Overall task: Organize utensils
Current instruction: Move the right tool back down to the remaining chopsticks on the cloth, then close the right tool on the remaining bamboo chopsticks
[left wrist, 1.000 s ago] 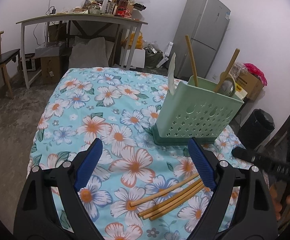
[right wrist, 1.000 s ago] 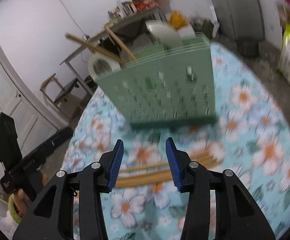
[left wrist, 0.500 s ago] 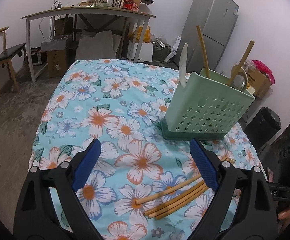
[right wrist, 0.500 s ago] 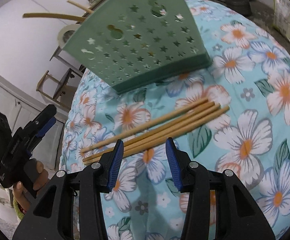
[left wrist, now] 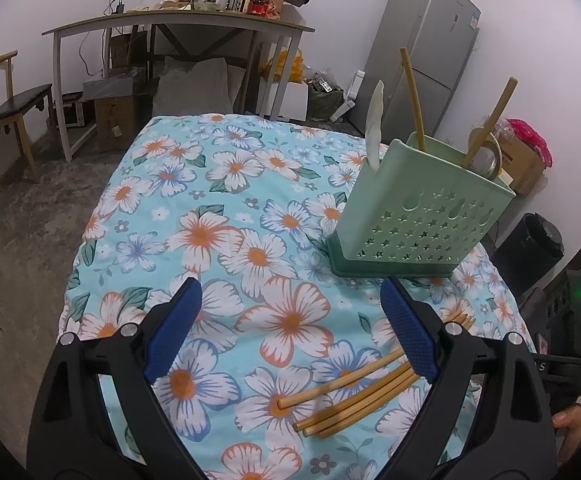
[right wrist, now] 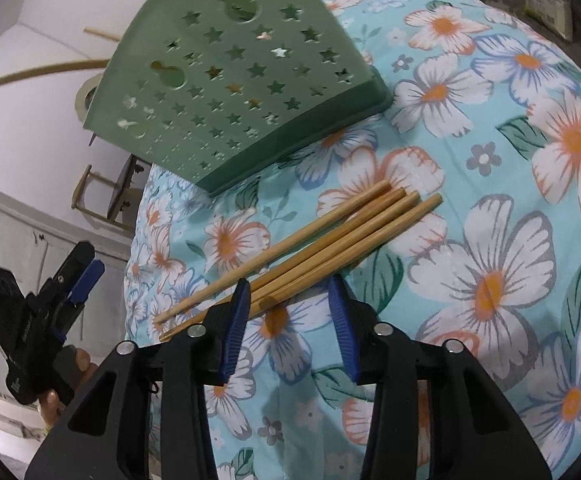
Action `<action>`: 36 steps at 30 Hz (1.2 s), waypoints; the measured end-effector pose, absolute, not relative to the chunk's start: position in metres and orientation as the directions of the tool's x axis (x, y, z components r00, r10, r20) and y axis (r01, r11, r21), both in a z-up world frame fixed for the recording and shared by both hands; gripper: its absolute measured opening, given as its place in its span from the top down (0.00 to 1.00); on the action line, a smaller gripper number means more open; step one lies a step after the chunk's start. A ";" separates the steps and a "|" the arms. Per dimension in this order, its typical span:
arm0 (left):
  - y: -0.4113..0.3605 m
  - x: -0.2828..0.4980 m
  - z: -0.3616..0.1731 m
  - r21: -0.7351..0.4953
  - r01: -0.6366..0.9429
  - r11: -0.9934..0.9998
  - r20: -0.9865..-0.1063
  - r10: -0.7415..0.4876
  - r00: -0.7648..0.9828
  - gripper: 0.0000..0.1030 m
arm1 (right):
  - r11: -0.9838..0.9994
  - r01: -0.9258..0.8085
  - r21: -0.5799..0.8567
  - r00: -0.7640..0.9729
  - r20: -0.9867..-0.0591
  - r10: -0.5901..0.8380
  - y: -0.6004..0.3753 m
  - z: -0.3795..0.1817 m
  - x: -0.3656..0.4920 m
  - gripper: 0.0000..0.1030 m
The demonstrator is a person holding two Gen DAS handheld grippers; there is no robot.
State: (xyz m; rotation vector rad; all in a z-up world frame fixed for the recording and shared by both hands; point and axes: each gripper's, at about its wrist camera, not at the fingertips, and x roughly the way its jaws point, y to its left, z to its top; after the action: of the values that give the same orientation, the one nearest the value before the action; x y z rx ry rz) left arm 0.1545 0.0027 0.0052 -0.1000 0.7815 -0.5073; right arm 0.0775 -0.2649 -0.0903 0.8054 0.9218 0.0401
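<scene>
Several bamboo chopsticks [right wrist: 310, 244] lie side by side on the floral tablecloth [right wrist: 490, 264]; they also show in the left wrist view [left wrist: 354, 396]. A green perforated utensil holder [left wrist: 422, 208] stands behind them with chopsticks, a white spoon and a strainer in it; the right wrist view shows its wall [right wrist: 234, 80]. My right gripper [right wrist: 288, 292] is open and empty, low over the chopsticks' near part, which lies between its tips. My left gripper [left wrist: 290, 296] is wide open and empty, held above the cloth to the left of the chopsticks.
The table's far edge [left wrist: 226, 118] drops to a grey floor. Beyond stand a cluttered desk [left wrist: 178, 24], a chair [left wrist: 6, 108], a fridge [left wrist: 422, 52] and a black bin [left wrist: 530, 248]. The left gripper shows at the right wrist view's left edge [right wrist: 30, 320].
My right gripper has dropped and closed in on the chopsticks, which now reach between its tips. My left gripper has drawn back a little and stays wide open.
</scene>
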 end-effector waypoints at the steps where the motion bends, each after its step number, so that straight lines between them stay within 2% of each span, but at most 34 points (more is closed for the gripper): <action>1: 0.003 0.155 0.005 -0.272 0.401 0.875 -0.649 -0.474 0.595 0.16 | 0.700 0.303 0.646 0.629 -0.688 0.363 -0.268 -0.091 0.077 0.66; 8: 0.002 0.155 0.005 -0.273 0.406 0.872 -0.649 -0.479 0.592 0.16 | 0.609 0.350 0.712 0.655 -0.651 0.384 -0.290 -0.101 0.075 0.79; 11: 0.002 0.155 0.005 -0.273 0.406 0.872 -0.648 -0.479 0.592 0.16 | 0.587 0.363 0.724 0.659 -0.645 0.388 -0.295 -0.104 0.075 0.82; 36: -0.002 0.149 0.006 -0.268 0.419 0.868 -0.647 -0.484 0.589 0.16 | 0.640 0.324 0.696 0.611 -0.671 0.421 -0.281 -0.091 0.070 0.83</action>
State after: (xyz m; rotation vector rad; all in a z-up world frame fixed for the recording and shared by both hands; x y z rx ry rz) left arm 0.1493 -0.0021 0.0059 -0.0900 0.7803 -0.5262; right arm 0.0700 -0.2807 -0.0913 0.9099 0.9469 0.0658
